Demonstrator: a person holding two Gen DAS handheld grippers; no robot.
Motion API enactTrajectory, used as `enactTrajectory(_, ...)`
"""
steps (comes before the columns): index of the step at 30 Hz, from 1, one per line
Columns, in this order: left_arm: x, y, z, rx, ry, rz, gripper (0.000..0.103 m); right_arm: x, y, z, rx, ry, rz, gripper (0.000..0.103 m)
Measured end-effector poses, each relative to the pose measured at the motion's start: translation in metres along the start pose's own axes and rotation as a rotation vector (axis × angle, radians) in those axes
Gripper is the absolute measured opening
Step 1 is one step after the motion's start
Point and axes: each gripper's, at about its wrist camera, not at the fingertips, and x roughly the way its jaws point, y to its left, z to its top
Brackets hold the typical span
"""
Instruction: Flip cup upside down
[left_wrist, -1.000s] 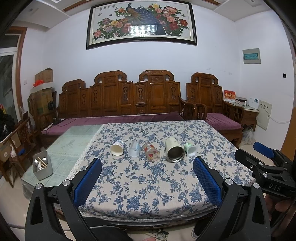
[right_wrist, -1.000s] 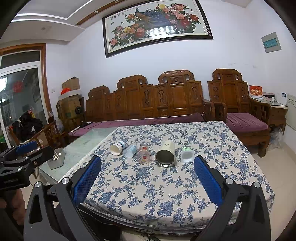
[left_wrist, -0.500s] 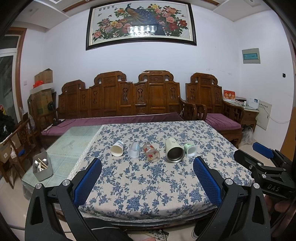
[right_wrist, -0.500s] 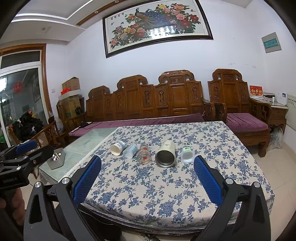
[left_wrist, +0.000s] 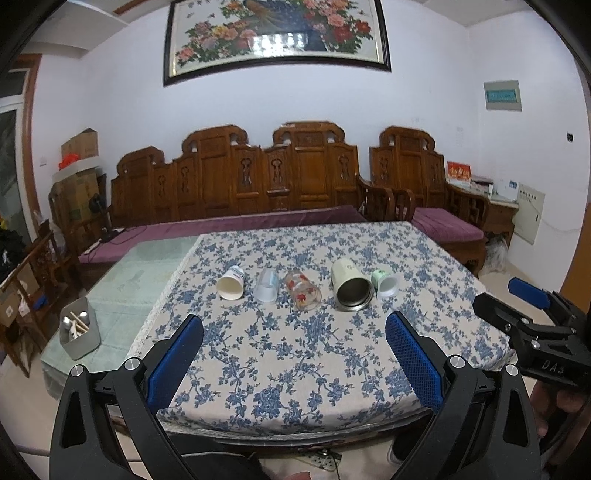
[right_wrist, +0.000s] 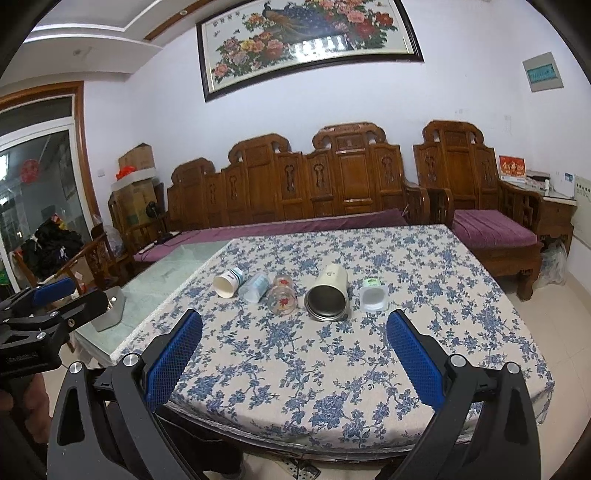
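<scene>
Five cups lie on their sides in a row across the middle of a table covered by a blue-flowered tablecloth (left_wrist: 295, 354), their open mouths facing the cameras. From left to right they are: a white paper cup (left_wrist: 231, 283), a clear plastic cup (left_wrist: 266, 285) just beside it, a drinking glass with red flower print (left_wrist: 302, 290), a tall cream tumbler with a steel-lined mouth (left_wrist: 350, 284), and a small pale green cup (left_wrist: 385, 283) close against the tumbler's right side.

The left gripper (left_wrist: 294, 343) hovers over the near edge of the table, well short of the cups, its blue-padded fingers spread wide with nothing between them. The right gripper (right_wrist: 294, 339) hangs at the same near edge, likewise spread wide and empty.

On the bare glass strip left of the cloth stands a grey tub holding chopsticks (left_wrist: 79, 328). Behind the table runs a carved wooden bench (left_wrist: 240, 184) with purple cushions, and above it hangs a framed peony painting (left_wrist: 277, 35).
</scene>
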Motion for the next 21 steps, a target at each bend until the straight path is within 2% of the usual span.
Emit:
enactTrajectory(6, 0.045, 0.005, 0.009, 0.022, 0.069, -0.019, 0.095, 0.046, -0.013, 0.011, -0.001, 0.072, 0.01, 0.1)
enactTrajectory(11, 0.087, 0.012, 0.016, 0.034, 0.127, -0.04, 0.095, 0.091, -0.025, 0.019, -0.003, 0.142, 0.023, 0.092)
enactTrajectory(21, 0.165, 0.02, 0.018, 0.056, 0.223, -0.062, 0.095, 0.18, -0.05, 0.021, 0.002, 0.279, 0.043, 0.091)
